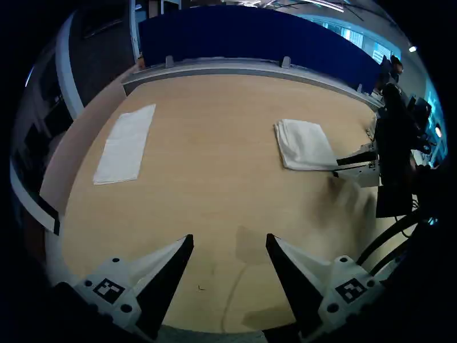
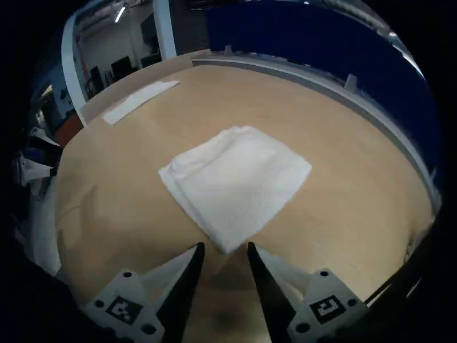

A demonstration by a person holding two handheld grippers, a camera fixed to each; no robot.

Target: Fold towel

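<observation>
A folded white towel (image 2: 237,183) lies on the wooden table (image 2: 343,171), several layers thick. Its near corner points into the gap between the tips of my right gripper (image 2: 224,247), whose fingers stand a little apart and do not press on the cloth. In the left gripper view the same folded towel (image 1: 305,144) sits at the right, and the right gripper (image 1: 343,166) meets its near right corner. My left gripper (image 1: 228,240) hovers open over bare table (image 1: 217,171) with nothing between its fingers.
A second white towel (image 1: 125,143) lies flat as a long strip at the table's far left, also seen as the towel (image 2: 140,100). A blue partition (image 1: 257,34) runs along the table's far edge. A dark-clothed person (image 1: 397,143) stands at the right.
</observation>
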